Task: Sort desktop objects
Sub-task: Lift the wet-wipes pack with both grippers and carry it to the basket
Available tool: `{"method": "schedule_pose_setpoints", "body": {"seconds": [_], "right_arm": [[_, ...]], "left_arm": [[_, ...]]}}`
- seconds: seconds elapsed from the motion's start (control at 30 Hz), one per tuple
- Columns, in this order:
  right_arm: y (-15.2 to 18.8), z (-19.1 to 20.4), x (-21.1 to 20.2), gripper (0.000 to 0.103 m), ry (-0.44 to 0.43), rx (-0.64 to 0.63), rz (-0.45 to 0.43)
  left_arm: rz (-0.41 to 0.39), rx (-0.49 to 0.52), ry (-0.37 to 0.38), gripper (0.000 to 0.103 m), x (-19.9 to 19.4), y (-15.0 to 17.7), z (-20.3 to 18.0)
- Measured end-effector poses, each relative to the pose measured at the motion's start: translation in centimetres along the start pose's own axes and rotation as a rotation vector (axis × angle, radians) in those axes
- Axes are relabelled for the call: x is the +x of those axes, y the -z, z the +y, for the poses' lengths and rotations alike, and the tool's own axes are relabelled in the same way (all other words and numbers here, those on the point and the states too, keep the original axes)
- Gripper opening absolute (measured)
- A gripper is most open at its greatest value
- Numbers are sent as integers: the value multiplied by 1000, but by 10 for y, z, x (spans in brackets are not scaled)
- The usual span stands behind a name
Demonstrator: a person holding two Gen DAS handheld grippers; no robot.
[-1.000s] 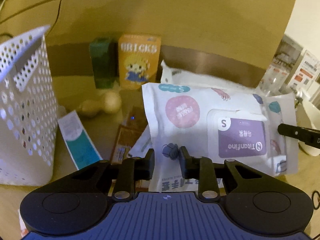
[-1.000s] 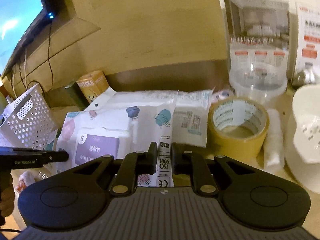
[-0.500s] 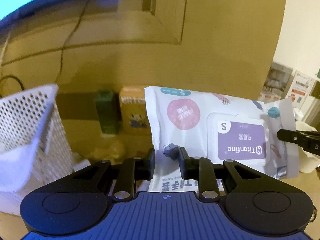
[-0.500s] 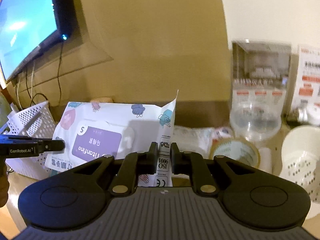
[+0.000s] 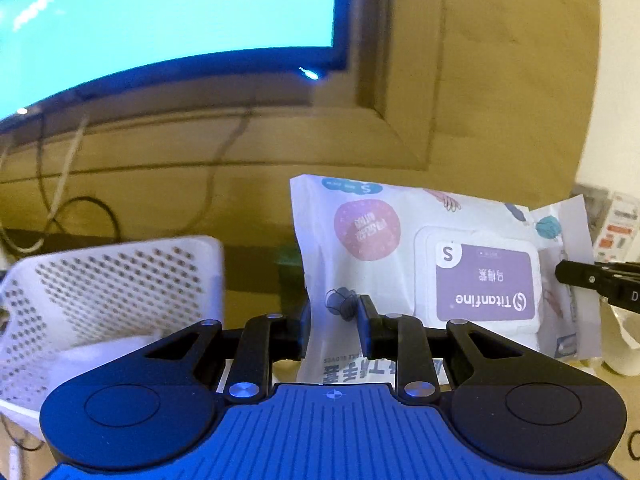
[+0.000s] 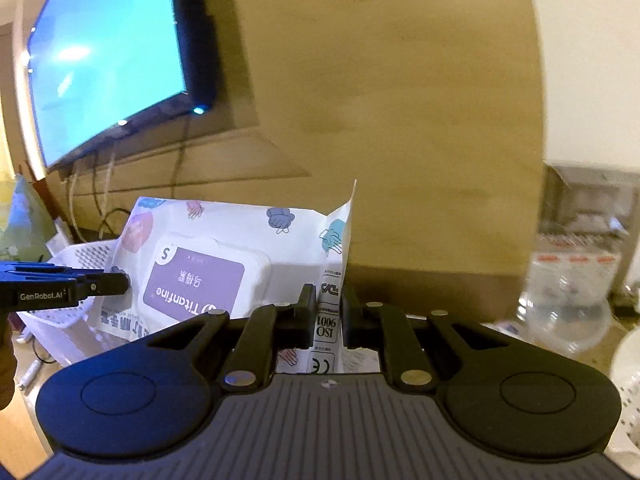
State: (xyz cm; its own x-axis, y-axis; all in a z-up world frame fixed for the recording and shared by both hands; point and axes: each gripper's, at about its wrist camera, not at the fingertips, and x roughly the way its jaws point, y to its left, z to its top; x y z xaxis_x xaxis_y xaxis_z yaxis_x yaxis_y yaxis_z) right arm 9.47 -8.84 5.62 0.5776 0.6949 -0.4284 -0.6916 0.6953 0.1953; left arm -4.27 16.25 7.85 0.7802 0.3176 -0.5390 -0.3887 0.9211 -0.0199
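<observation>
1. Keep left tool (image 5: 334, 314) clamped on glove pack (image 5: 420, 264), right tool (image 6: 330, 304) clamped on its opposite edge seam.
2. Hold pack level between tools, clear of counter.
3. Carry toward white basket (image 5: 120, 280), left of left tool.

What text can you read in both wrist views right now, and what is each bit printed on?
"Titanfine": purple label of the white pack, upside down.
"S": white circle on that purple label.
"ISO 9001": side seal of the pack, clamped in the right gripper.
"CE": same seal, lower down.
"GenRobot.AI": body of the left gripper.
Chinese characters on the pack, and the leaflets at far right: too blurred to read.
</observation>
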Motion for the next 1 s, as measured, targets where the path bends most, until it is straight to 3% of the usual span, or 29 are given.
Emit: {"method": "schedule_pose_setpoints", "body": {"seconds": [0.3,0.6,1.0], "right_arm": [[-25,60,27,14,-109,-54,-18],[-45,143,65,14,-244,-118,-3],[-42,222,113,14,-325,-177,74]], "left_arm": [[-42,-48,-122,23,-27,-7,58],[-54,-112,-261,23,-62,-4,139],[-8,-166,-347,24,-65,6,225]]}}
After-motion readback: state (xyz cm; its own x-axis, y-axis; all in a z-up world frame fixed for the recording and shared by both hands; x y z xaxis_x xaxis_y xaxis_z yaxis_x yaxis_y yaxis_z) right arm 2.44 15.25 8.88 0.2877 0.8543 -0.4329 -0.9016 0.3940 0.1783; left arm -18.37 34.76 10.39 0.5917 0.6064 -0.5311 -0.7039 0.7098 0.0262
